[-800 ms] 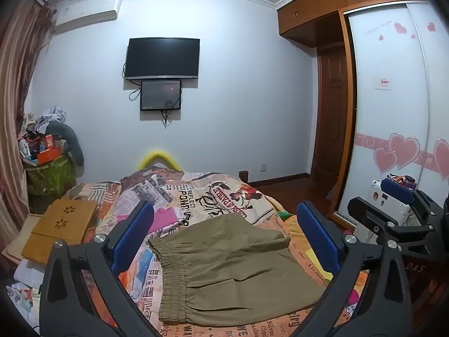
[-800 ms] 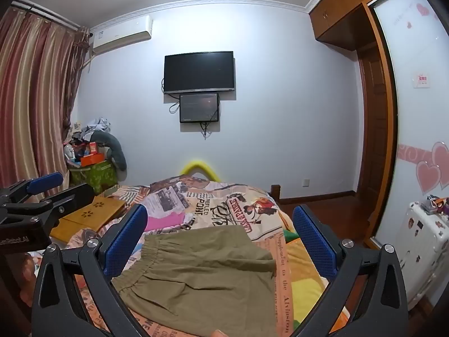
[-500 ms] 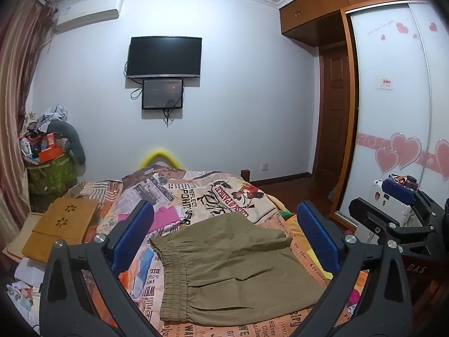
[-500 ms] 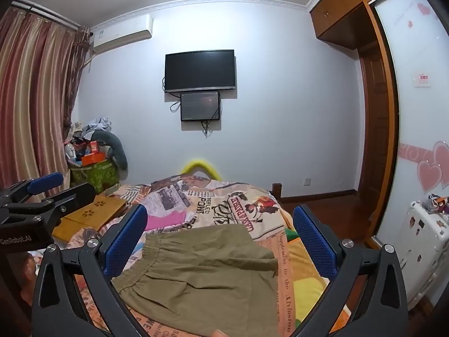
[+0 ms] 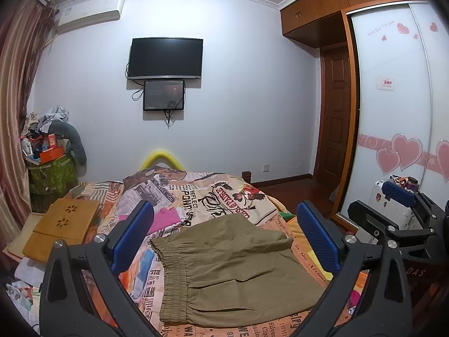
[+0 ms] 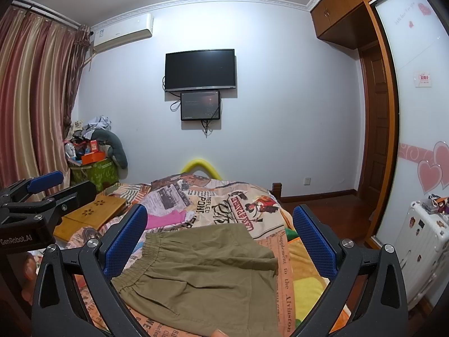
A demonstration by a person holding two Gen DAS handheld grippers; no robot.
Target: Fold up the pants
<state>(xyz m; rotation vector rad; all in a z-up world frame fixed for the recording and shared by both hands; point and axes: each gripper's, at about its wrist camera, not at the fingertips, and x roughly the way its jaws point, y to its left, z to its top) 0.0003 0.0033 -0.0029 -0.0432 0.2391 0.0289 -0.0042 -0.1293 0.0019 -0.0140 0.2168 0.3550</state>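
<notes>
The pants (image 5: 233,269) lie flat on the bed (image 5: 224,196), waistband left, legs toward its right edge. My left hand-held gripper (image 5: 224,241) and right hand-held gripper (image 6: 220,241) both gape wide above them, empty; left is nearer the waistband.

One pair of olive pants (image 5: 233,269) on one bed (image 5: 224,193). Two grippers — left gripper (image 5: 224,241), right gripper (image 6: 220,241) — two blue-padded fingers (image 5: 132,236) each. Two screens on wall: one TV (image 5: 165,58), one smaller monitor (image 5: 164,95). One air conditioner (image 5: 91,14), one wooden lap tray (image 5: 63,229), one white suitcase (image 6: 423,241).
</notes>
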